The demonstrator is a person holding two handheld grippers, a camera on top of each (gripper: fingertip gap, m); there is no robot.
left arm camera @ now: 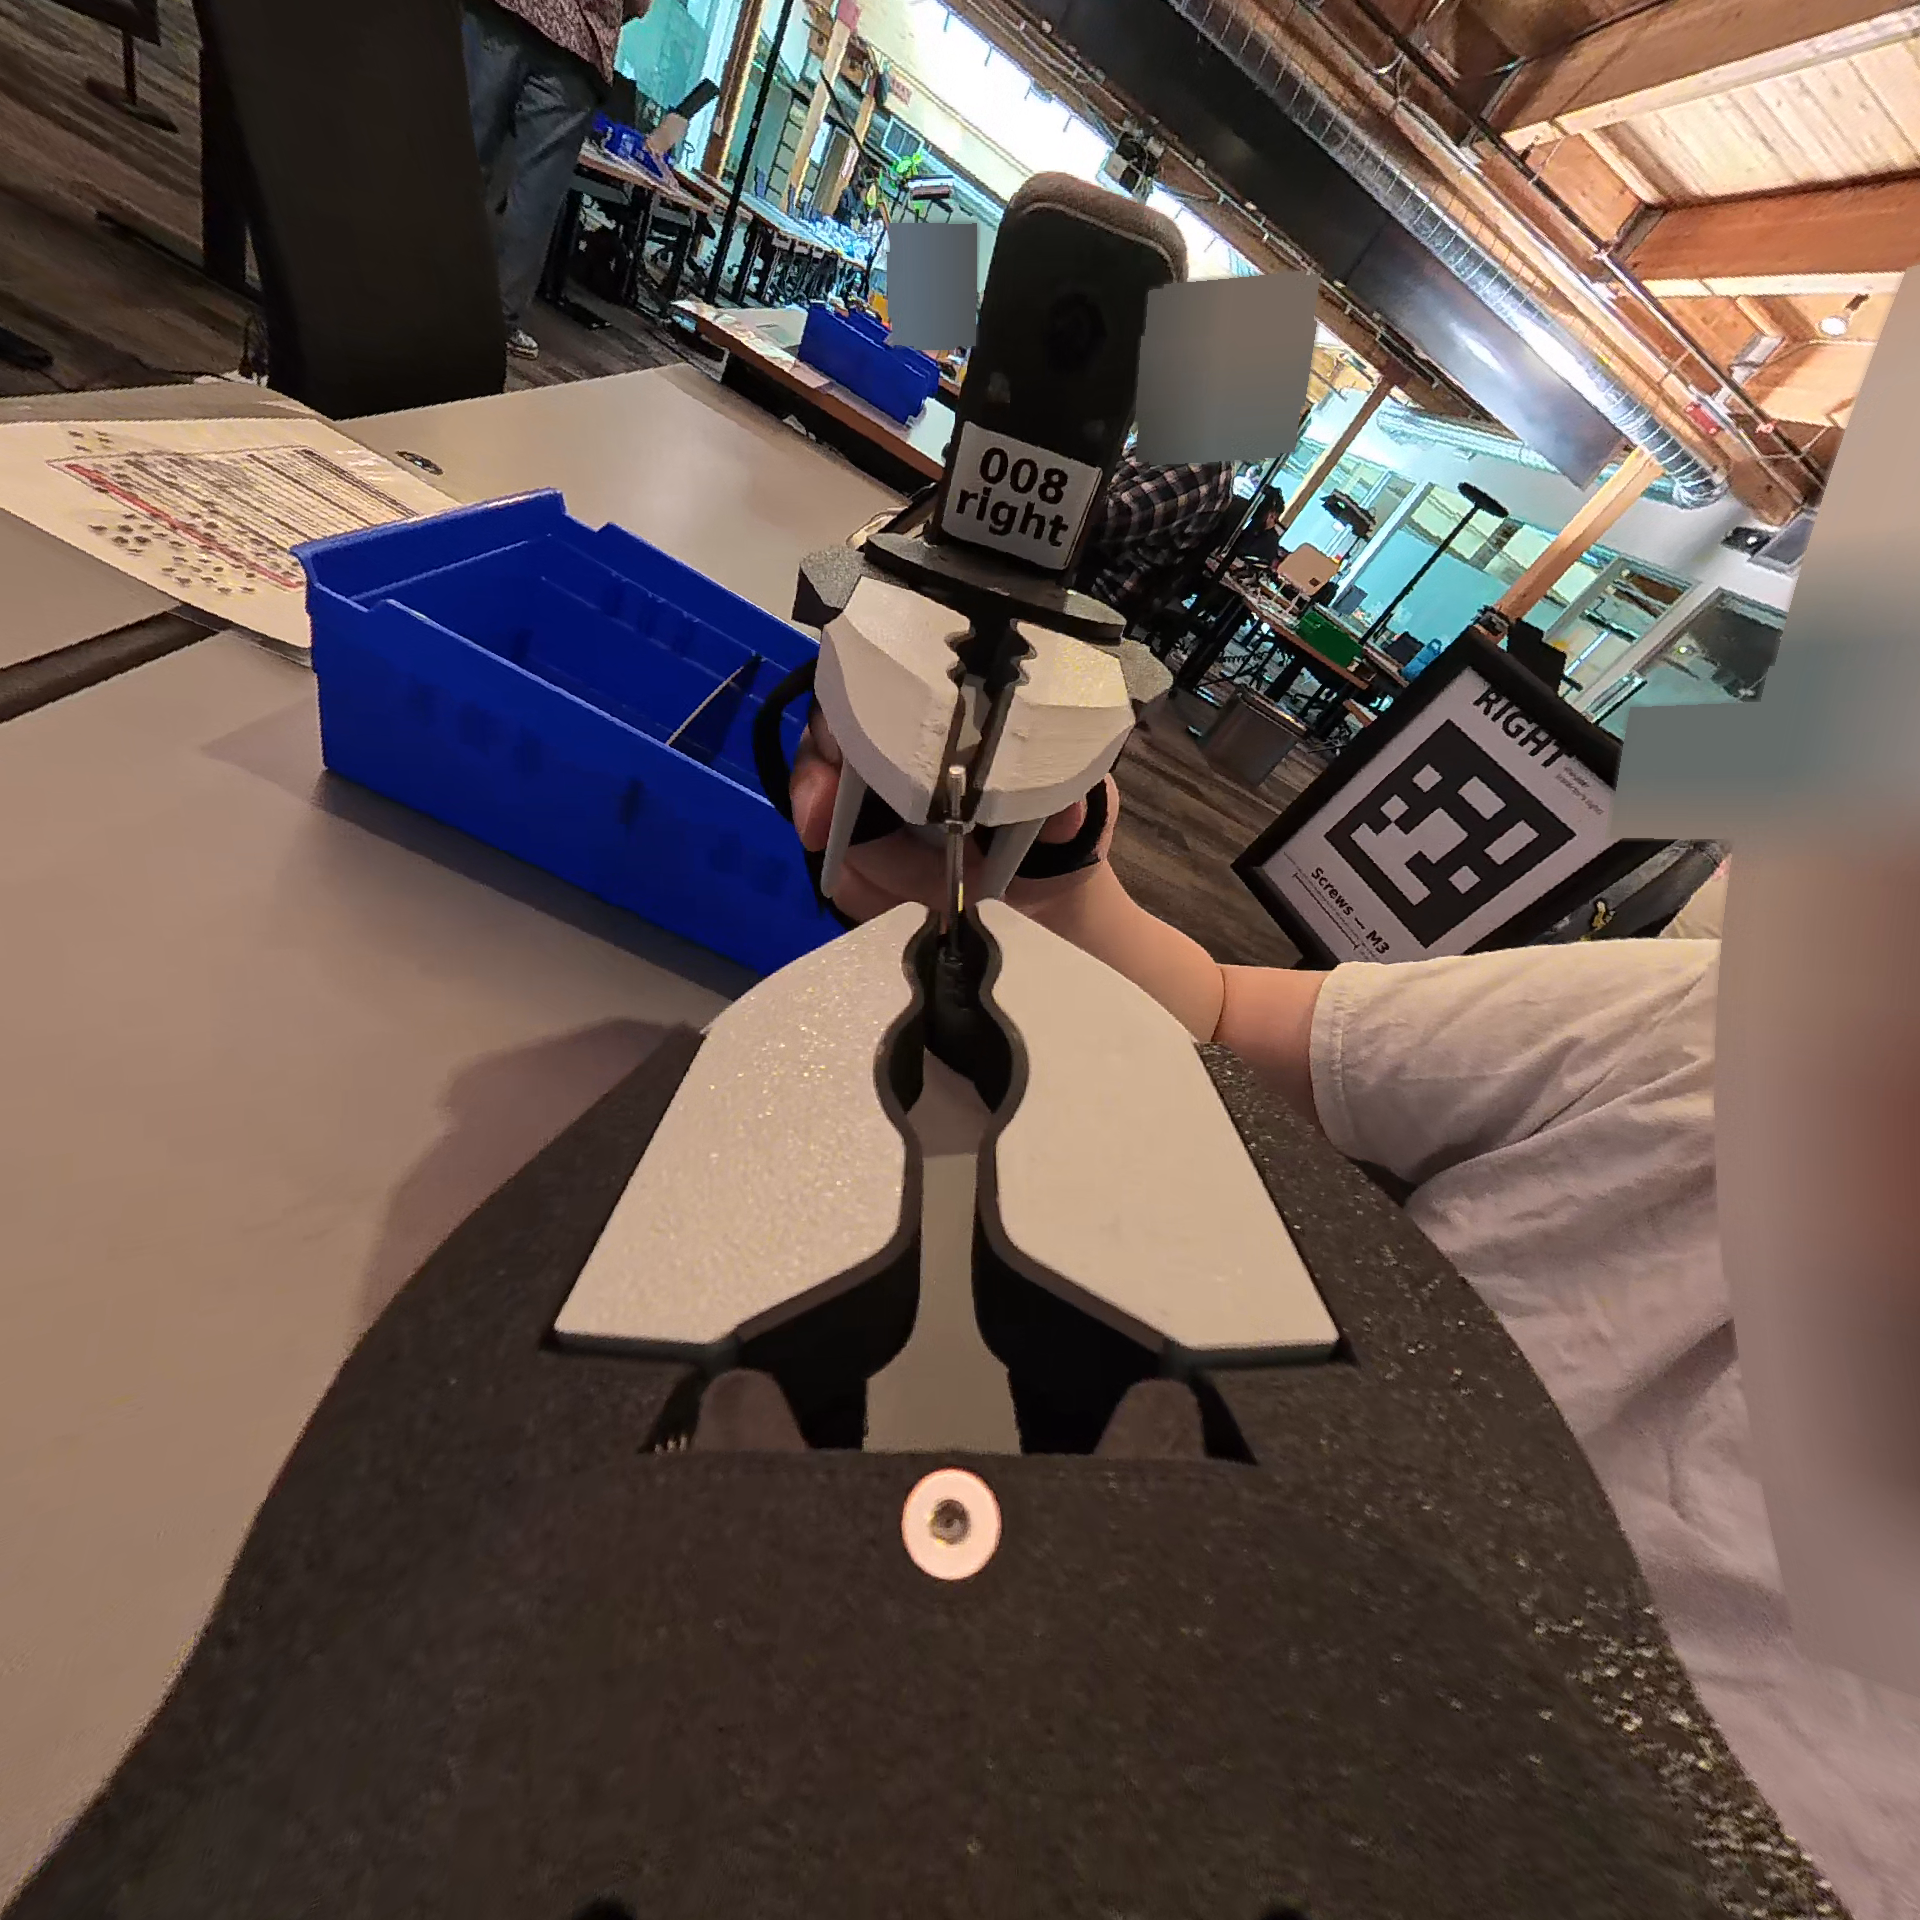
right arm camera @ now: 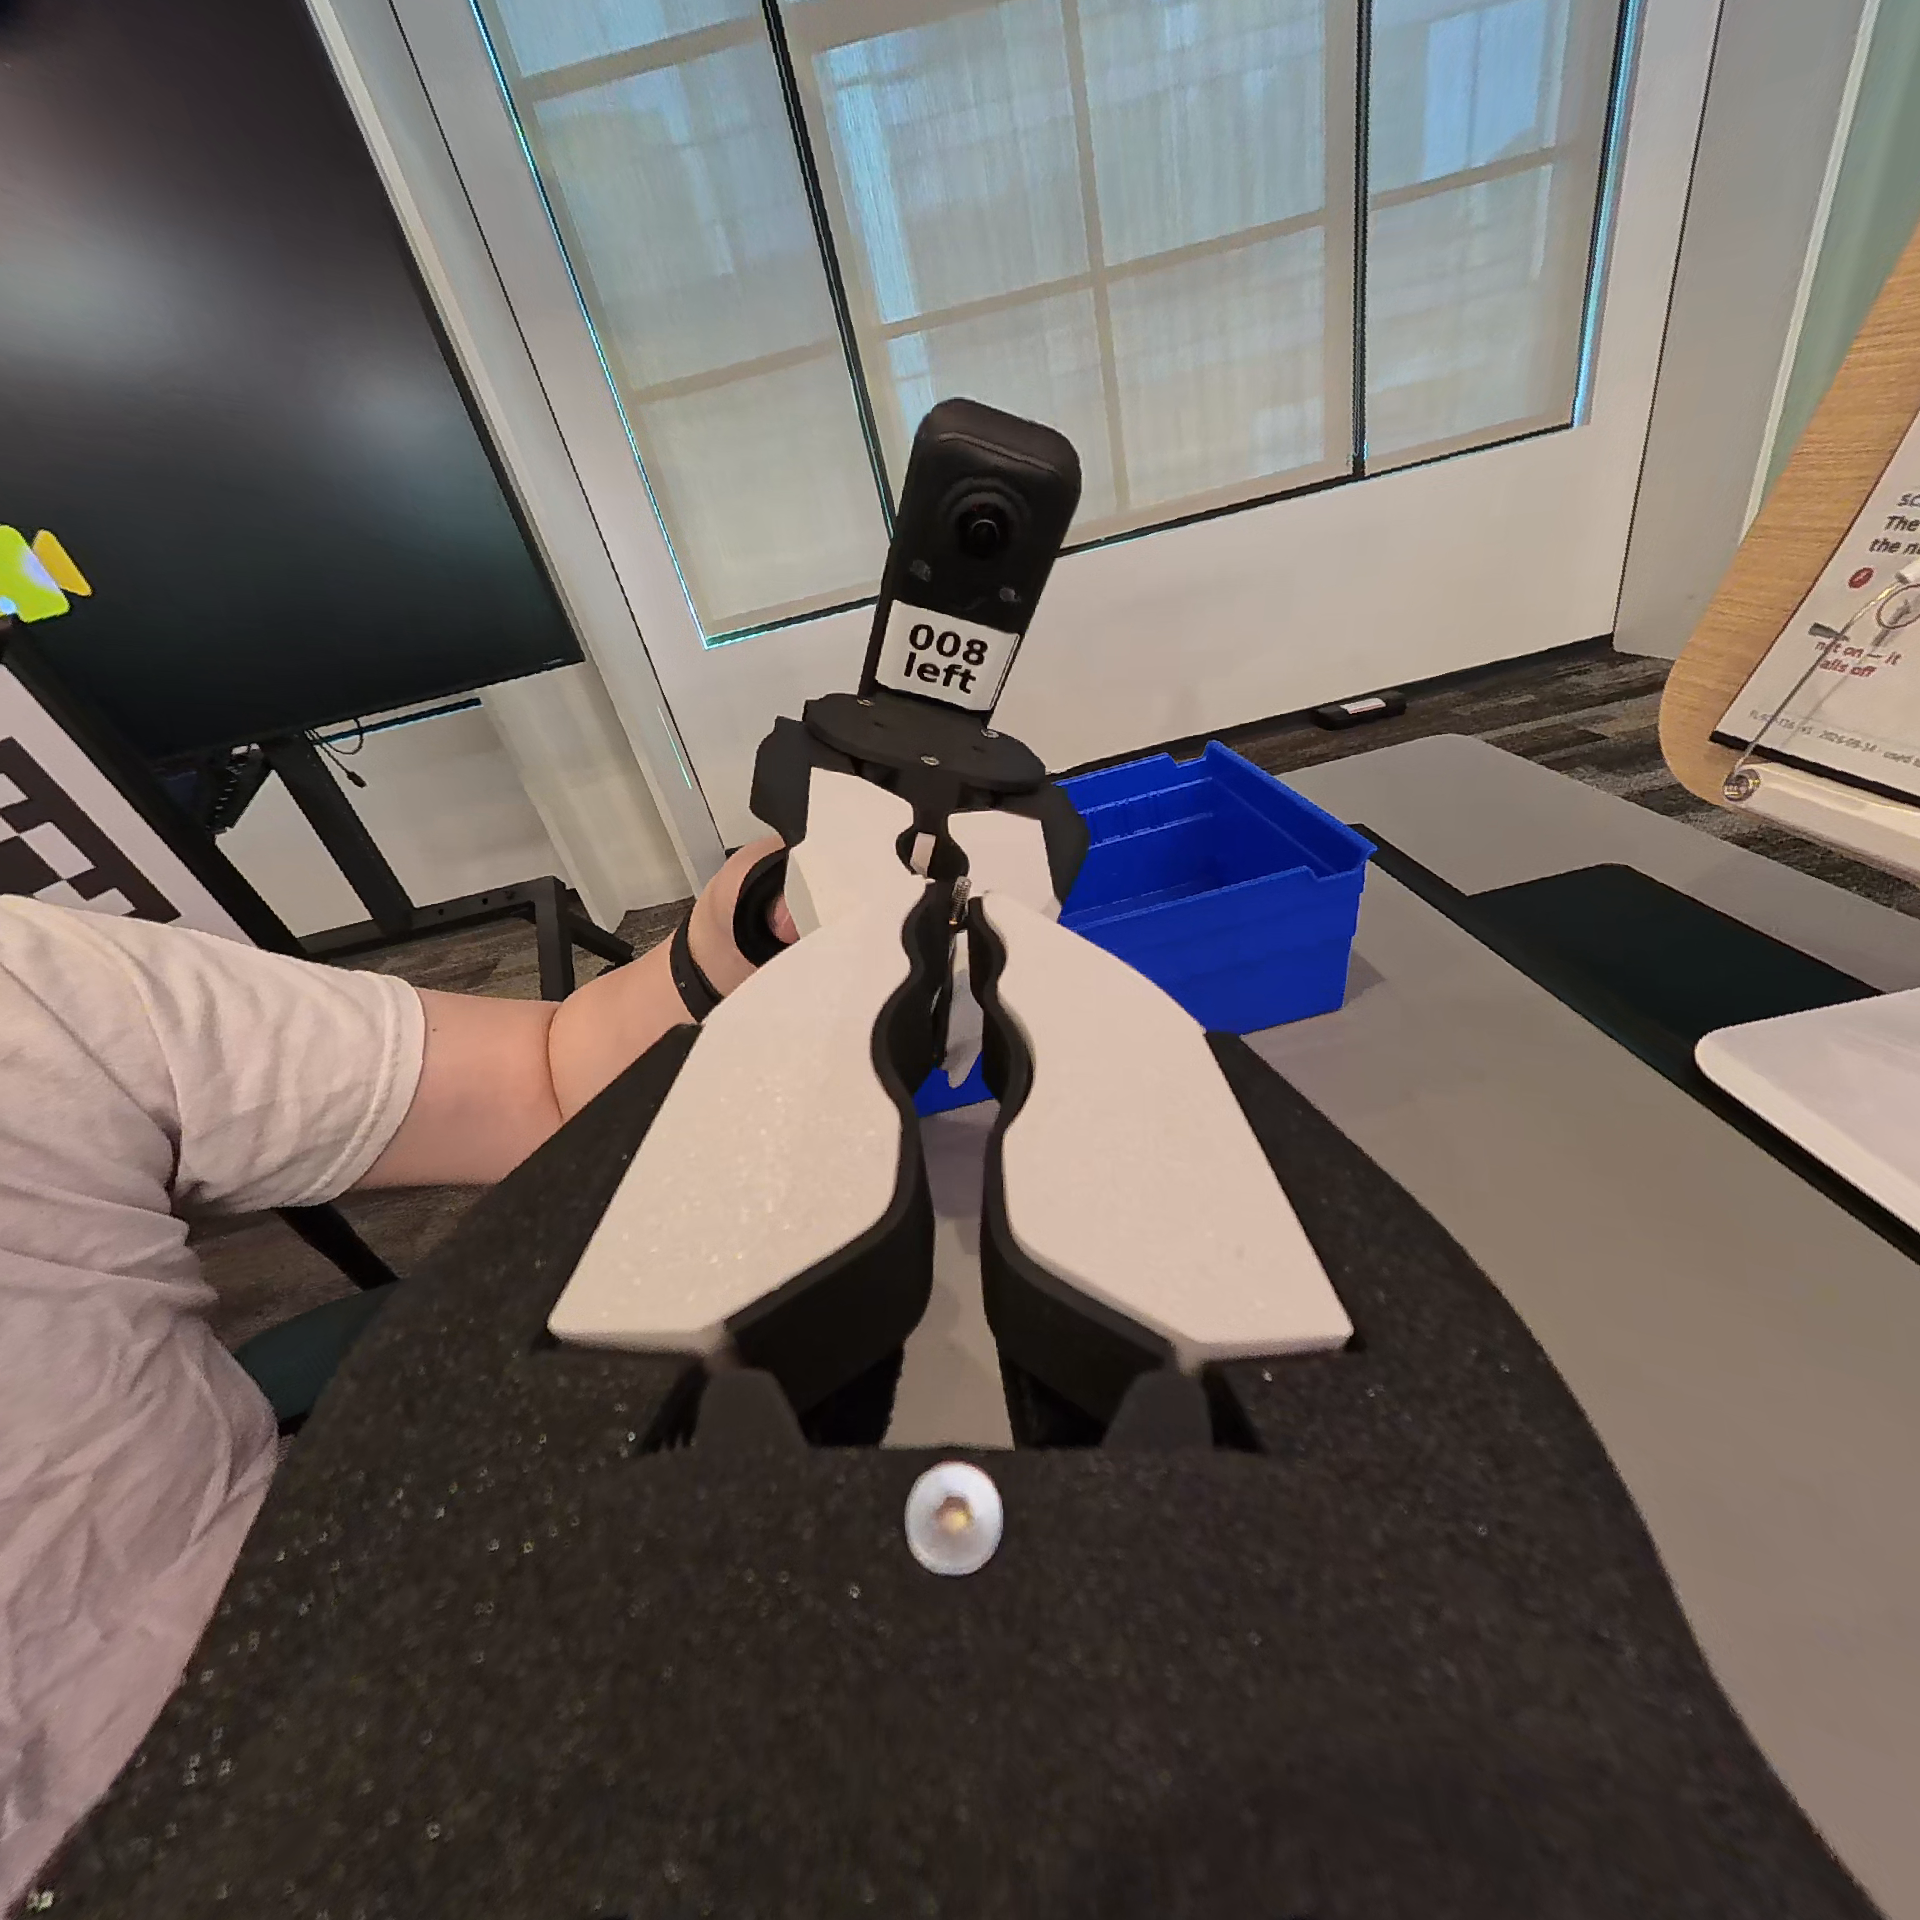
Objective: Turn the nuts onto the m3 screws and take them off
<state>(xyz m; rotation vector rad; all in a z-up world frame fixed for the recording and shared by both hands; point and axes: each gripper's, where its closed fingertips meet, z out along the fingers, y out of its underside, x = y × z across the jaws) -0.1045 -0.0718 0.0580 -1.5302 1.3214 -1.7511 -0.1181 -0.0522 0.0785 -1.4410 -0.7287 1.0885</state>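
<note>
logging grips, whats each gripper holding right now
left gripper: closed on the screw's end.
right gripper: closed on the same screw.

The left gripper [left arm camera: 951, 920] and the right gripper [right arm camera: 951, 920] are held tip to tip, above the table. Both are squeezed nearly closed. Each is held up by a bare arm.

Each gripper [left arm camera: 951, 925] has pale fingers [left arm camera: 790, 1143] on black textured bodies; sleeve [right arm camera: 156, 1091] seemingly white.

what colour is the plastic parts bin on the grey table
Bright blue: the open-topped plastic parts bin shows best in the left wrist view, sitting on the grey table.
</note>
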